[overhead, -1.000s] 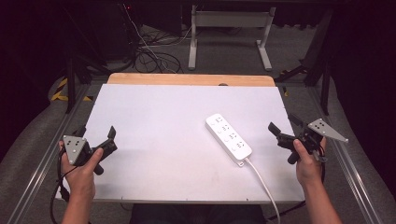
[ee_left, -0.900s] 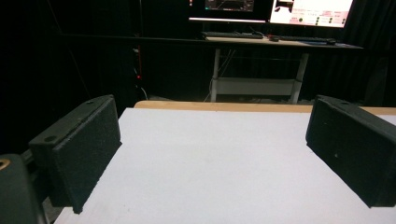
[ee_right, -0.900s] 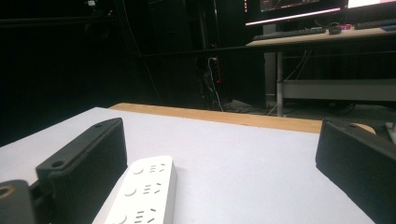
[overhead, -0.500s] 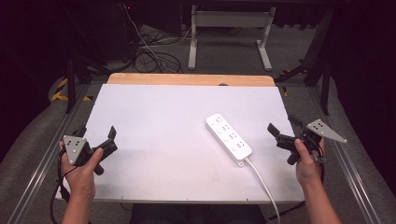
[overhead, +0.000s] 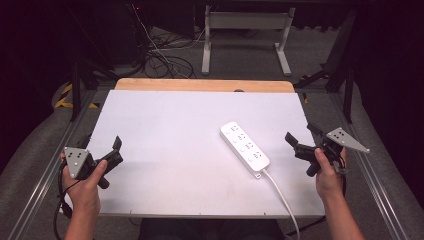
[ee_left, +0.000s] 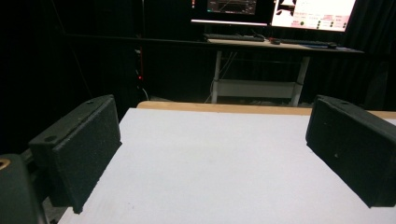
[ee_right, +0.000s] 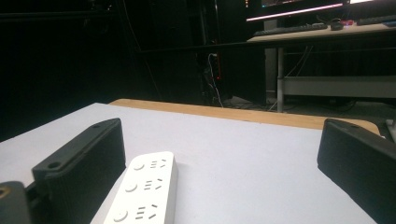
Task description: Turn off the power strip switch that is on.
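A white power strip (overhead: 245,148) lies at an angle on the white table (overhead: 170,130), right of centre, and its cable (overhead: 282,197) runs off the near edge. My right gripper (overhead: 301,134) is held open just right of the strip, with nothing between its jaws. In the right gripper view the power strip (ee_right: 144,191) lies beside the left jaw, and the right gripper (ee_right: 219,172) stands wide open. My left gripper (overhead: 102,144) hovers open at the table's near left, far from the strip. In the left gripper view the left gripper (ee_left: 210,154) has bare table between its jaws.
A wooden strip (overhead: 205,85) edges the table's far side. Beyond it are a metal desk frame (overhead: 245,45) and loose cables (overhead: 165,60) on the floor. Metal rails (overhead: 380,190) run along both sides of the table. Monitors (ee_left: 313,9) glow on a far desk.
My right gripper has crept slightly left toward the power strip. The left gripper and the strip have stayed put.
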